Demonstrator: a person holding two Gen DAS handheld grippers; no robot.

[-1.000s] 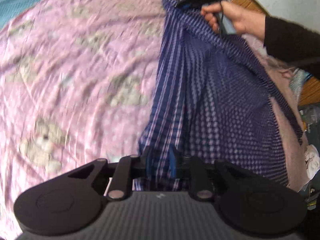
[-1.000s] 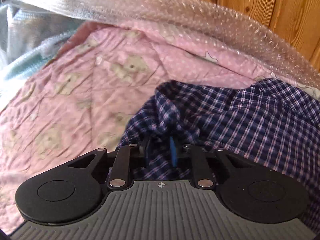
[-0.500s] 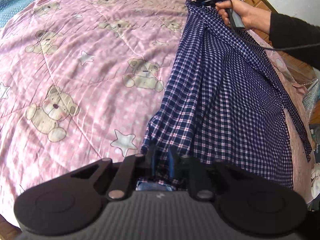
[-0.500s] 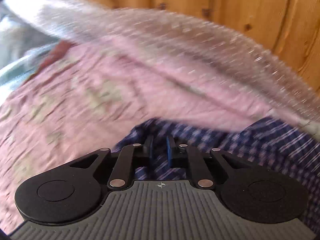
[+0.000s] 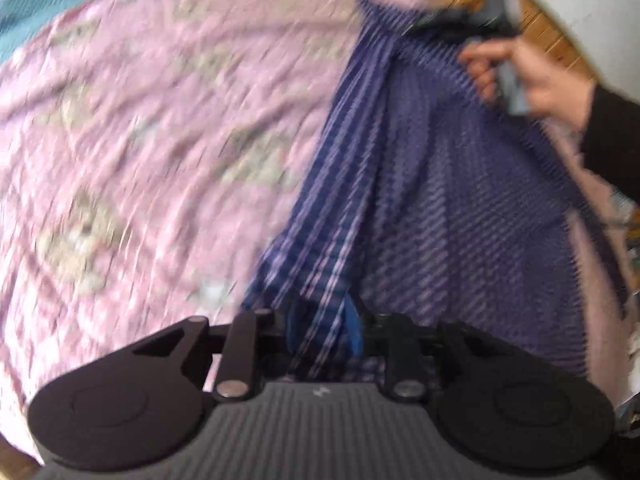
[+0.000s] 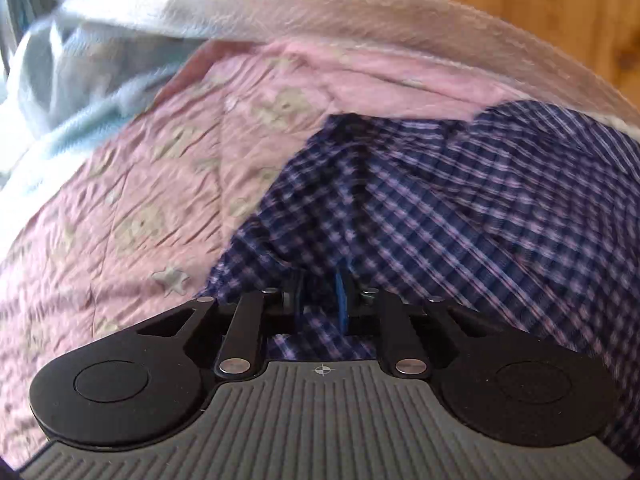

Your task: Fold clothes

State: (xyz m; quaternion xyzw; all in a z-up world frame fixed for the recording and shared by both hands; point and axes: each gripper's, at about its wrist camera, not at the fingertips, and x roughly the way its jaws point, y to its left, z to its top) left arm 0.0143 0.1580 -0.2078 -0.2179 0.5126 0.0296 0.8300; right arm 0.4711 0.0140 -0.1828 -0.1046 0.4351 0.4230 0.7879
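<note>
1. Looking along the left gripper [image 5: 325,326], its jaws were opening with a fold of the checked shirt [image 5: 448,200] still between them. Only this view showed the person's right hand [image 5: 532,80] and the right gripper [image 5: 452,26] lifting the shirt's far end over the pink bedspread [image 5: 160,140]. The picture had blurred since half a second before.
2. From the right wrist, the right gripper [image 6: 320,300] was opening too, pads pinching bunched shirt [image 6: 460,200]; only here appeared the bubble wrap [image 6: 320,8], now sharper than before.

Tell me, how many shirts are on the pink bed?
1. The blue checked shirt is stretched over the pink teddy bedspread, one end in the left gripper, the other in the right gripper. More clothes may be out of view.
</note>
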